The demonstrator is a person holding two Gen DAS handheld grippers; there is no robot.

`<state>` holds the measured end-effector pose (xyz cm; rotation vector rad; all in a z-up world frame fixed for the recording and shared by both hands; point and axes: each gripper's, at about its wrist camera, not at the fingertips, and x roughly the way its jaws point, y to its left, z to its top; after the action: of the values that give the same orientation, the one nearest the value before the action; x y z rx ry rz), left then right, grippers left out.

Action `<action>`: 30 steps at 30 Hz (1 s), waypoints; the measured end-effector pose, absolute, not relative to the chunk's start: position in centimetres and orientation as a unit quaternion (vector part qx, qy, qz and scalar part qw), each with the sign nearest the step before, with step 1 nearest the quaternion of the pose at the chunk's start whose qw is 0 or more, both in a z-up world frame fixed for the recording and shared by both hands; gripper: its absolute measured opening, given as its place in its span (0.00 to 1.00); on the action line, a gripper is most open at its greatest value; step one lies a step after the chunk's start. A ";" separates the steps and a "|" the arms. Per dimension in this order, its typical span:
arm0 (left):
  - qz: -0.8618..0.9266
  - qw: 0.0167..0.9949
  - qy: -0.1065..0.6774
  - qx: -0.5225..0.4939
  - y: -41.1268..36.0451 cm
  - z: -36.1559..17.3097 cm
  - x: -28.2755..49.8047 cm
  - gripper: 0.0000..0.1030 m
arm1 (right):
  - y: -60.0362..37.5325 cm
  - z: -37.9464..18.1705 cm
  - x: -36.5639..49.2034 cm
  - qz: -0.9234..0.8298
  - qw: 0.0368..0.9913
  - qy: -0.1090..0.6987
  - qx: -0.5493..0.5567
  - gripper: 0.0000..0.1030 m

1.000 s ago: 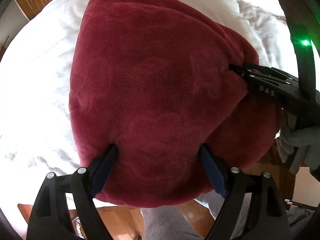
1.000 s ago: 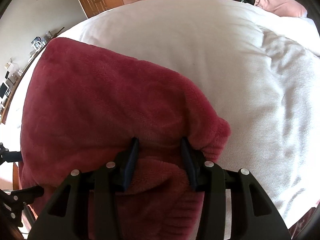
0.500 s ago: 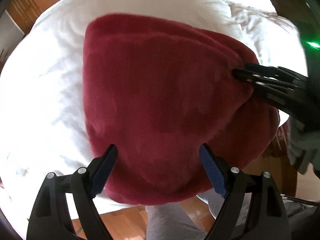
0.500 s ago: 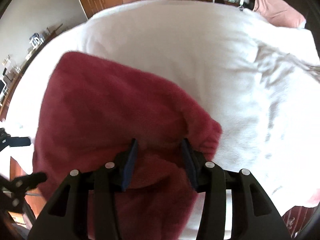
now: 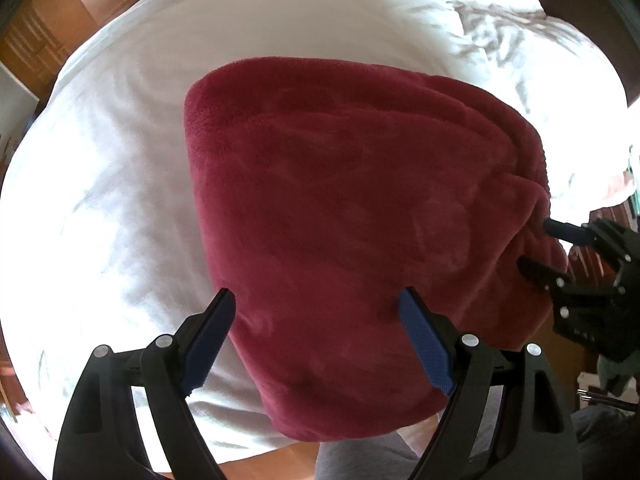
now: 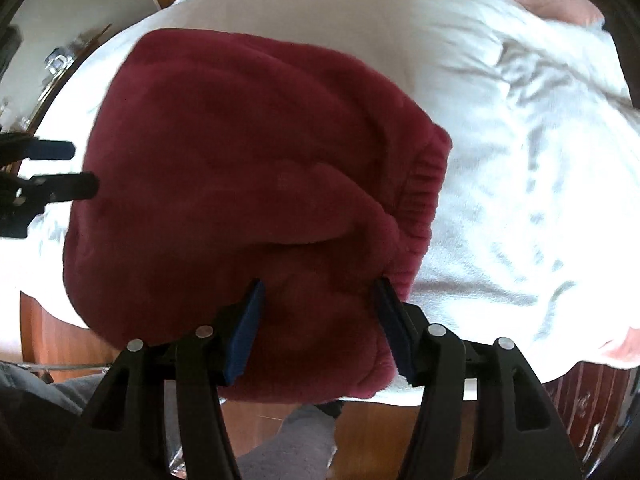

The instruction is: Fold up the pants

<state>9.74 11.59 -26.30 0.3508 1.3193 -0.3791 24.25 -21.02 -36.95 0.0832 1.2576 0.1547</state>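
Burgundy fleece pants [image 5: 360, 216] lie folded into a thick bundle on the white bedding [image 5: 120, 184], near the bed's front edge, with the ribbed waistband [image 6: 424, 196] on the right side of the pile. The left gripper [image 5: 316, 332] hangs above the bundle's near left part, its jaws spread wide, the blue pads [image 5: 208, 340] clear of the fabric. The right gripper [image 6: 318, 322] hovers over the near right part beside the waistband; its jaws are opening, with fleece seen between them but nothing pinched. Wooden floor [image 6: 380, 432] shows below the mattress edge, and a pink pillow [image 6: 556, 0] sits at the far corner.
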 end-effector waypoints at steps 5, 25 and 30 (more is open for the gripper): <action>-0.188 0.751 0.610 0.168 11.8 -27.1 11.4 0.81 | -21.1 -38.0 25.7 0.053 0.797 0.598 0.064 0.62; -0.168 0.773 0.611 0.037 17.0 -26.2 15.2 0.85 | -29.7 -33.5 28.9 0.059 0.777 0.568 0.264 0.87; -0.161 0.763 0.626 -0.011 17.9 -27.8 16.1 0.85 | -30.4 -37.0 29.7 0.071 0.752 0.588 0.287 0.87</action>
<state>16.10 17.90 -27.82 -0.0244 1.3618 -0.3500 29.72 -30.36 -36.98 0.6277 1.2843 0.1559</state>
